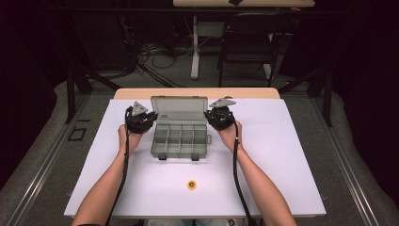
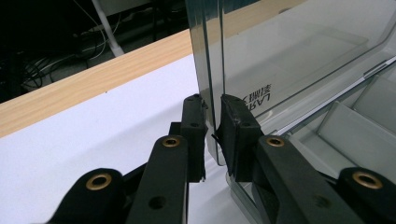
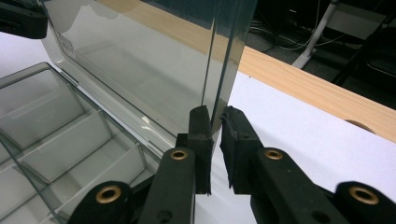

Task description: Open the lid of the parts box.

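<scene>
You had left tongs [image 2: 212,122] clamped on lid [image 2: 299,51] edge, right tongs [image 3: 215,128] pinching opposite edge; best moved both together, evenly, tray [image 1: 181,140] below staying flat.

We see a smoky grey, see-through box [image 1: 180,139] with a lid [image 1: 179,109] of the same tint; dark lettering shows through the lid. Both the left gripper [image 2: 213,122] and the right gripper [image 3: 215,129] are black, with brass-coloured rivets and grey plates on top. Their fingers [image 2: 194,130] are matt black. The desk [image 1: 263,155] is white on top with a pale wood edge at the far side. A small round thing [image 1: 191,184] looks yellow-orange, perhaps with a darker centre. The cables [image 1: 236,174] are black.
</scene>
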Demonstrator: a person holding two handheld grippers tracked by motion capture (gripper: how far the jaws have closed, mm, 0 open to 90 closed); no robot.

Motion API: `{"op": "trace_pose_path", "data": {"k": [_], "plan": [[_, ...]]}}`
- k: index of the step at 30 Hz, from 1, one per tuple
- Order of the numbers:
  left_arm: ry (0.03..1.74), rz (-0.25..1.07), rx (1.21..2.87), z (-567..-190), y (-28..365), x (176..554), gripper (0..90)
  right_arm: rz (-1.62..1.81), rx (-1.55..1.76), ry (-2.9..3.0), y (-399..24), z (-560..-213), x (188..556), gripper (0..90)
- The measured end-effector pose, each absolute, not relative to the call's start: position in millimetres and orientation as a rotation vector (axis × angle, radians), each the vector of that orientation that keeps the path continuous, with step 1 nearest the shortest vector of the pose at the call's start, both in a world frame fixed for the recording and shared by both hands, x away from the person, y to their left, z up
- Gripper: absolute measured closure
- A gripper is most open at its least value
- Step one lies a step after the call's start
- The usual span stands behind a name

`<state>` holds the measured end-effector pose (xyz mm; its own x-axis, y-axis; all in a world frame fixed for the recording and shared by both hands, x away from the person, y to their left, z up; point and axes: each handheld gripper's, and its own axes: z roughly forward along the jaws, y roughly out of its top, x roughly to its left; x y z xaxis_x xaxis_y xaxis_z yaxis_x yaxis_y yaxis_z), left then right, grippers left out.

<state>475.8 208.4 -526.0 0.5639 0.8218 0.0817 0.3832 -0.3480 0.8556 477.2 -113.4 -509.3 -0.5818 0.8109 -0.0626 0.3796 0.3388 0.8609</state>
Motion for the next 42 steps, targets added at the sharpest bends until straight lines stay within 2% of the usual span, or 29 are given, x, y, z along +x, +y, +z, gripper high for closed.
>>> {"op": "trace_pose_path", "data": {"k": [42], "plan": [[1.014, 0.686, 2.025, -541.6, 199.7, 486.0, 78.4, 1.059, 1.096, 2.168, -106.4, -532.5, 488.9, 78.2]]}}
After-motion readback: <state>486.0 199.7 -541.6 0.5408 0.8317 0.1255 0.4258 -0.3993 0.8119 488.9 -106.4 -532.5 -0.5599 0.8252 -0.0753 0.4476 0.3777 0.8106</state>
